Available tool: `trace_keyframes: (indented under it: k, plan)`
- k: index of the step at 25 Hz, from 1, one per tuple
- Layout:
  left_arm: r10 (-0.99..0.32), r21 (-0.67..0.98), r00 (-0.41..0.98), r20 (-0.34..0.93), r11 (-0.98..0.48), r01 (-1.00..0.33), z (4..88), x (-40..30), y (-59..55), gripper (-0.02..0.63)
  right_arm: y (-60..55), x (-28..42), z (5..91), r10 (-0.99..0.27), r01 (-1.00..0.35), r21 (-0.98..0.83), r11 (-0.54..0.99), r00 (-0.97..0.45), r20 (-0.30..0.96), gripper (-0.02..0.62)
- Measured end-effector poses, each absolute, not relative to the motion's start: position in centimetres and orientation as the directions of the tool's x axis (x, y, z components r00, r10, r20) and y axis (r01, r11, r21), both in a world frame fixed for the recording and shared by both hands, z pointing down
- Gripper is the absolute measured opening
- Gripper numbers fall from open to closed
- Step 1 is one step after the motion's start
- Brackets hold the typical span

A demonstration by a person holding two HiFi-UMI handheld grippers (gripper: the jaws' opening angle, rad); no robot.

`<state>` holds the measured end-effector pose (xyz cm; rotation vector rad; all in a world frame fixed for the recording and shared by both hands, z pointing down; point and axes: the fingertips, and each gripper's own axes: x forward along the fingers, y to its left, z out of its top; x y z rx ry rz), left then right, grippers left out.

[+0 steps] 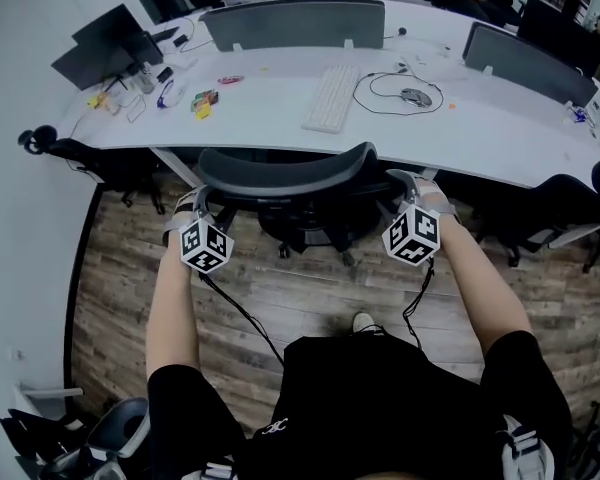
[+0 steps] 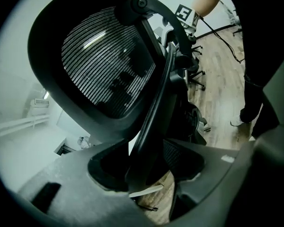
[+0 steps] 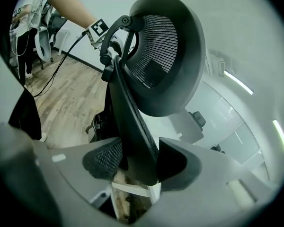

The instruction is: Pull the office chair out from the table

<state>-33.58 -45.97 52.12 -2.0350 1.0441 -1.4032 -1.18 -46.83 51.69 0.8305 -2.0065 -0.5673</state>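
The black mesh-backed office chair (image 1: pixel 285 173) stands at the white curved table (image 1: pixel 480 118), its seat near the table's front edge. My left gripper (image 1: pixel 202 200) grips the left edge of the backrest and my right gripper (image 1: pixel 405 183) grips the right edge. In the left gripper view the backrest's frame (image 2: pixel 109 70) runs between the jaws of the left gripper (image 2: pixel 146 174), which press on it. The right gripper view shows the same: the backrest's rim (image 3: pixel 165 56) is clamped in the right gripper (image 3: pixel 132 167). The chair's base is mostly hidden under the backrest.
On the table lie a white keyboard (image 1: pixel 332 98), a wired mouse (image 1: pixel 415 96) and a dark monitor (image 1: pixel 105 43). Grey dividers (image 1: pixel 295 23) stand behind. Other black chairs sit at the left (image 1: pixel 110 163) and right (image 1: pixel 550 208). Wood floor (image 1: pixel 310 288) lies behind the chair, with the person's shoe (image 1: pixel 363 321).
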Motion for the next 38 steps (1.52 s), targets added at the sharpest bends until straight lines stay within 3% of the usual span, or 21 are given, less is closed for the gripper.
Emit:
trace_keyframes:
  k: [21, 38]
  plan:
    - [-0.786, -0.716, 0.18, 0.591, -0.614, -0.331, 52.7, -38.8, -33.0, 0.224, -33.7, -6.3, 52.5, -0.738, -0.38, 0.634, 0.674, -0.367, 0.566, 0.247]
    - [-0.784, -0.723, 0.137, 0.605, -0.613, -0.317, 52.7, -39.3, -28.8, 0.221, -29.3, -6.8, 52.5, -0.695, -0.366, 0.59, 0.719, -0.368, 0.618, 0.247]
